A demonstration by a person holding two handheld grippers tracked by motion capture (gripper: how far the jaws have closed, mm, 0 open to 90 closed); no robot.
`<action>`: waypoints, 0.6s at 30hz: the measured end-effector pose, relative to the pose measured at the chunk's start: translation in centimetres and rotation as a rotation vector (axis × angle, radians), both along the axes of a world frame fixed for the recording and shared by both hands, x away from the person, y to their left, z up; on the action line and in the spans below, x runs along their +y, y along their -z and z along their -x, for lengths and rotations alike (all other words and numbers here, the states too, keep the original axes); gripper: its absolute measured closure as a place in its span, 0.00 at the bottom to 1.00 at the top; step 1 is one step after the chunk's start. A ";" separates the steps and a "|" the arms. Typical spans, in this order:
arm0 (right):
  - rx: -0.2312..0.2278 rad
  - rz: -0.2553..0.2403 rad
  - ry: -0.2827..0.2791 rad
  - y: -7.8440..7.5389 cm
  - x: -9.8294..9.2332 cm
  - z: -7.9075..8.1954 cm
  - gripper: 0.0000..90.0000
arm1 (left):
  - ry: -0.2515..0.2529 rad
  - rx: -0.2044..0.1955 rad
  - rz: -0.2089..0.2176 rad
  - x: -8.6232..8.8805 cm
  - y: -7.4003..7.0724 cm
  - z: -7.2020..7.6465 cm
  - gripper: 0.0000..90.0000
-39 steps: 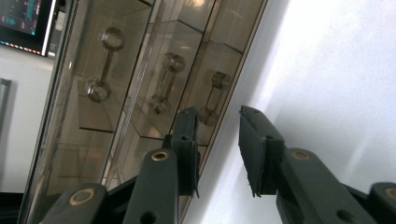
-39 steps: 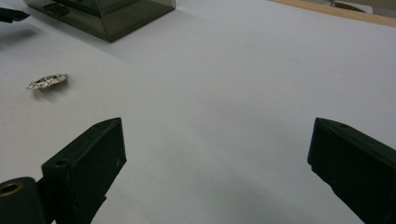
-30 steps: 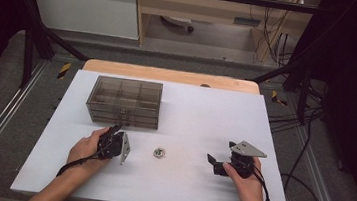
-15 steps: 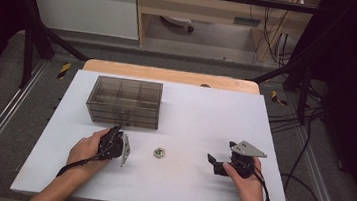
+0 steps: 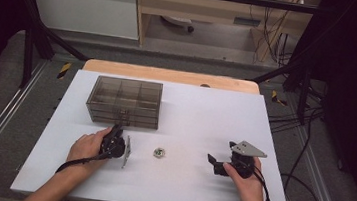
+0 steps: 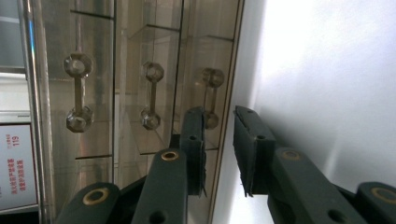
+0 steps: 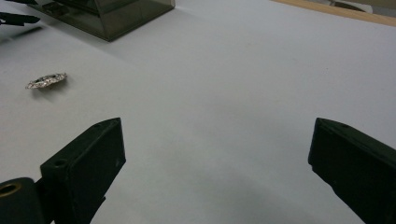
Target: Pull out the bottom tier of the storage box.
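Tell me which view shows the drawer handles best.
Left gripper view: three clear drawer handles sit close up, just beyond the left gripper. High view shows the drawer box whole, handles too small to make out. Right gripper view catches one box corner.

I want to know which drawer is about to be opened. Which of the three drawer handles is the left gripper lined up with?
The handle nearest the white table, last in the row: the left gripper has its narrowed jaws just below it; the other two handles lie off to the side.
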State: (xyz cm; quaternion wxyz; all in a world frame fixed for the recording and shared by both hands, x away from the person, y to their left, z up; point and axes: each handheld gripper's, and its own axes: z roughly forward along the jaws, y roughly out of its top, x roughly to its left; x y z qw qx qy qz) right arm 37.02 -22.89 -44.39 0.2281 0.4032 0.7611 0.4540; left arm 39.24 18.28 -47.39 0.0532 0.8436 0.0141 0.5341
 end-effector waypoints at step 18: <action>0.002 0.005 -0.006 0.1 0.1 -0.1 0.05 | -0.015 -0.018 -0.019 -0.2 0.7 -1.0 0.81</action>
